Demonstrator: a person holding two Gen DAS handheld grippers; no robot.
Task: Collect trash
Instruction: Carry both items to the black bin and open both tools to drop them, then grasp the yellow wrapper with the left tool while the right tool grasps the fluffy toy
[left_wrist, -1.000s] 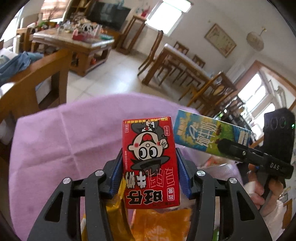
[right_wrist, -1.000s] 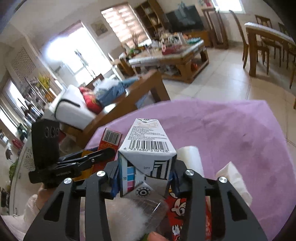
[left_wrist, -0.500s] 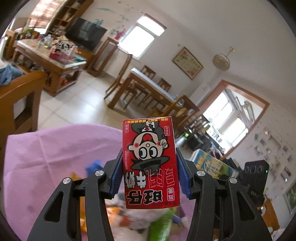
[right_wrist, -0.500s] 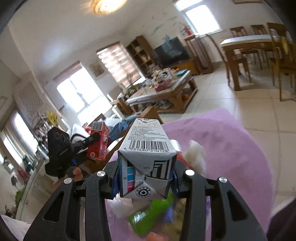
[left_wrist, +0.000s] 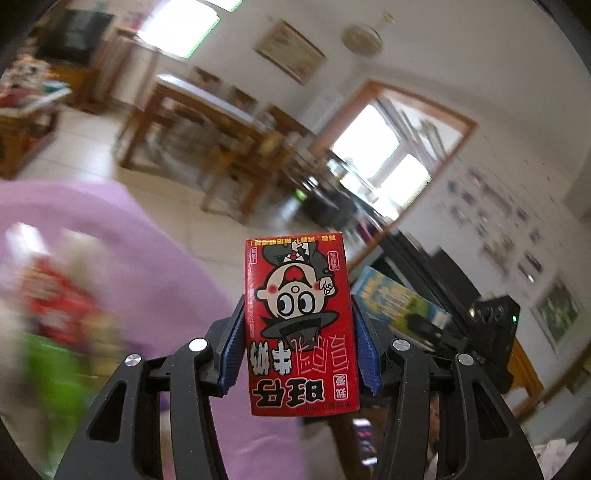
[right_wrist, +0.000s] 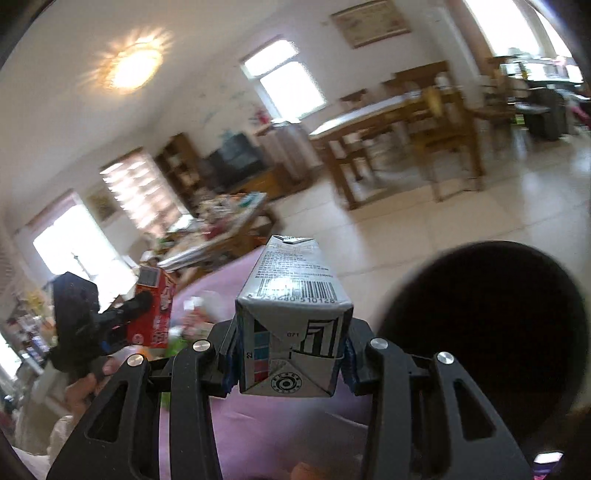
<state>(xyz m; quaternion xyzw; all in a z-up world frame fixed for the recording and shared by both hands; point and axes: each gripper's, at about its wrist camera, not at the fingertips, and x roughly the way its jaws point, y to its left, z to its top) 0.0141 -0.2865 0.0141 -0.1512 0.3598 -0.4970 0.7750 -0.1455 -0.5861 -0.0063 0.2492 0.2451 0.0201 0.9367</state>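
Left hand-held gripper (left_wrist: 299, 343): pinched on a red drink carton (left_wrist: 300, 325), blue ribbed pads pressed flat against its two narrow sides. The carton is held upright in the jaws with its print upside down, lifted clear of the purple-covered worktop (left_wrist: 155, 258).

Right hand-held gripper (right_wrist: 290, 354): pinched on a grey-white drink carton (right_wrist: 293, 317), barcode face up, folded end flaps toward the camera. It is likewise held clear of the worktop, just beside a dark round opening (right_wrist: 487, 332), judged to be the trash bin. In the left wrist view the same carton appears at right with a blue-green printed face.

Handling, judged:
- Both cartons are taken to be small, emptied paperboard packs, hence light; weight is not expected to load the grip.
- The walls are thin and will buckle if squeezed hard. No denting is visible at either set of pads.
- The coated surface is probably somewhat slick, which the ribbed pads offset.
- The grip across the narrow sides near mid-height appears sound. The folded ends are stiffer and would be the better hold if a wall gave way.

Remaining litter on the worktop (red and green wrappers, white paper) is blurred and cannot be identified further.
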